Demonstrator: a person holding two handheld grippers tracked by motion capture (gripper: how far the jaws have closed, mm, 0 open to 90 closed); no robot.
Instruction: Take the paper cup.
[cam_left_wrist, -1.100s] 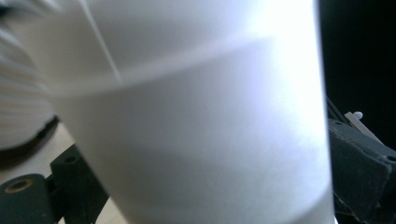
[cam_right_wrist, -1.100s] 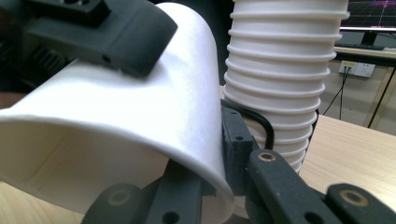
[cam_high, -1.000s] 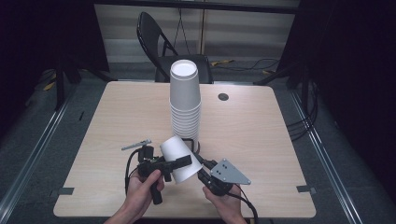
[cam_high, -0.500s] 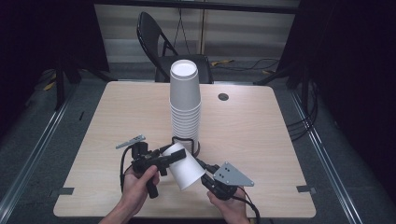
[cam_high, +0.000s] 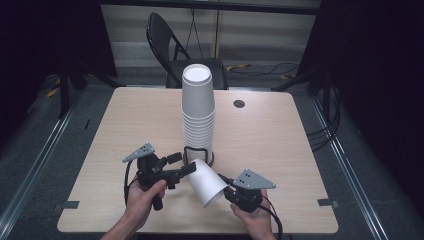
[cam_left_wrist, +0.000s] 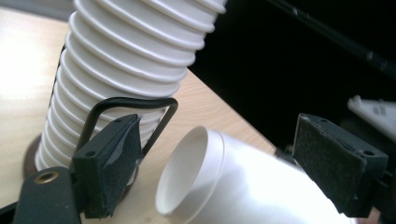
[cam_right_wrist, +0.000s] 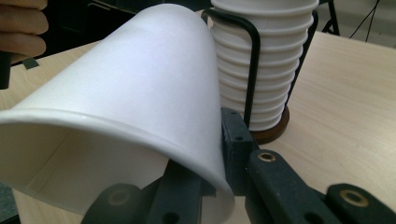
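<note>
Your right gripper (cam_high: 231, 194) is pinching the rim wall of the loose paper cup (cam_high: 206, 182), one jaw inside the mouth and one outside. The cup lies tilted over the table's near edge, its long axis running from the wide mouth at your right gripper up to the closed base beside the cup stack (cam_high: 198, 117). Your left gripper (cam_high: 181, 165) sits nearer that base, jaws spread wide and holding nothing, the cup between them untouched.

Cup stack (cam_high: 198, 117) close behind cup (cam_high: 207, 182)
</note>
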